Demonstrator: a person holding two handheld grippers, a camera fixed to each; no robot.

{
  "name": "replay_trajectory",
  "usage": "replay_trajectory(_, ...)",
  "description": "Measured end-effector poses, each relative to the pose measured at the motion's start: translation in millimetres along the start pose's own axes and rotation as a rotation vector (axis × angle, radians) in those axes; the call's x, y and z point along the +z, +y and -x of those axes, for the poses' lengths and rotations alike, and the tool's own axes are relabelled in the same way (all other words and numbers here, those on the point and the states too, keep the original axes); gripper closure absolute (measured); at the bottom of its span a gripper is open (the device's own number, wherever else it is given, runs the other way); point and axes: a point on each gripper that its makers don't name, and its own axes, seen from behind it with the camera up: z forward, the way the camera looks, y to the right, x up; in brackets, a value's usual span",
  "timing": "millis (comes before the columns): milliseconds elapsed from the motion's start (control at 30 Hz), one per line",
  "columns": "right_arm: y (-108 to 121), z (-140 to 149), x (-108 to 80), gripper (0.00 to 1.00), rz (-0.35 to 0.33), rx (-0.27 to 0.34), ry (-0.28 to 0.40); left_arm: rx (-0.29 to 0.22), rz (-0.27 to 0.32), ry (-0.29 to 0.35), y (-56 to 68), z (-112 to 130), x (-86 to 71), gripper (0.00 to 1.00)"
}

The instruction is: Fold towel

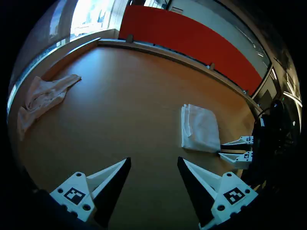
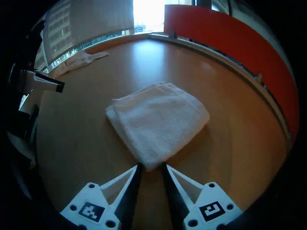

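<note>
Folded towel (image 2: 159,119) points its near corner between the right gripper (image 2: 151,167) tips, nearly closed, grip uncertain; left gripper (image 1: 153,161) wide open, empty, farther off.

The towel (image 2: 159,119) is nubbly terry cloth — the table (image 2: 238,130) smooth, wood-look, with a soft sheen.

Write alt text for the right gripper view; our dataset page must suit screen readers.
A folded white towel lies on a brown wooden table, its near corner between the close-set fingers of the right gripper; whether they pinch it is unclear. A crumpled pale cloth lies at the table's far edge, by a window.
</note>
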Motion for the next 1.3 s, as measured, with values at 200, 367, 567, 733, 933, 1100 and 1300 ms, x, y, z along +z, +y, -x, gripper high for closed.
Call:
replay_trajectory(200,-0.6,0.4,0.5,0.86,0.001,0.010,0.001,0.002,0.002,0.000,1.0,-0.8,1.0,0.11)
replay_trajectory(367,-1.5,-0.2,0.8,0.94,0.001,0.013,-0.001,0.003,0.003,0.000,1.2,-1.3,1.5,0.11)
replay_trajectory(567,1.3,-2.9,-0.5,0.95,0.007,0.009,-0.001,0.004,0.004,0.000,0.8,-1.6,2.0,0.11)
replay_trajectory(733,6.3,-8.3,-5.9,0.95,0.023,0.002,0.002,0.003,0.010,-0.001,2.0,-1.5,2.9,0.11)
replay_trajectory(933,9.8,-28.4,-16.6,0.96,0.028,-0.020,0.025,0.013,0.018,0.001,4.5,-3.4,4.1,0.11)
replay_trajectory(1100,17.9,-55.9,-29.0,0.96,0.048,-0.047,0.063,0.022,0.028,0.006,8.1,-6.7,4.0,0.11)
replay_trajectory(1300,30.8,-96.2,-48.4,0.96,0.075,-0.075,0.126,0.037,0.042,0.015,14.4,-13.0,3.2,0.11)
